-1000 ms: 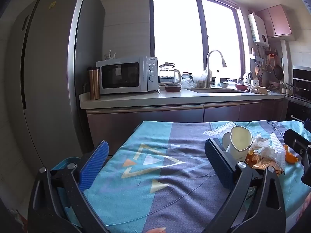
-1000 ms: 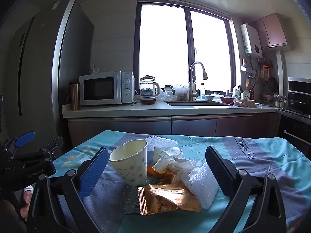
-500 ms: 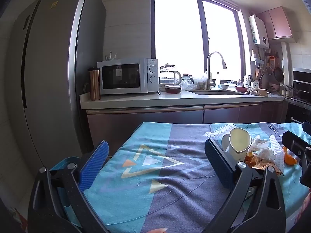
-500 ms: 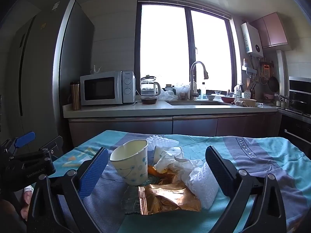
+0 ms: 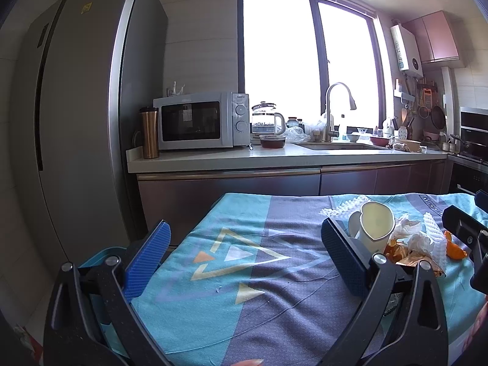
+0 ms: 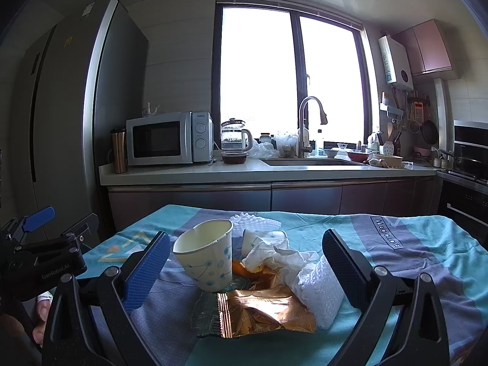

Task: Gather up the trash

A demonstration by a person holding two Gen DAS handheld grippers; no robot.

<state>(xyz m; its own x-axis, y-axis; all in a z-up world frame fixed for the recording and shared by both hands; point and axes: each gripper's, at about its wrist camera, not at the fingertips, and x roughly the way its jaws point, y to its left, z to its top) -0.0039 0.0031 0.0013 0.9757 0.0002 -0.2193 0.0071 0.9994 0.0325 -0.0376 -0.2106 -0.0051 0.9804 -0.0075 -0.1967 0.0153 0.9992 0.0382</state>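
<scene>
Hovering my spread right gripper around the heap at lower centre, left gripper equally wide, I am risking toppling the dotted white paper cup and sliding the gold foil wrapper.

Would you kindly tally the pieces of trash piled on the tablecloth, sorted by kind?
Paper cups: 2, one upright, one tipped over behind it
Foam fruit nets: 2, one near, one at the back
Crumpled tissue: 1
Gold snack wrapper: 1
Orange peel: at least 1 piece
Total: at least 7
</scene>
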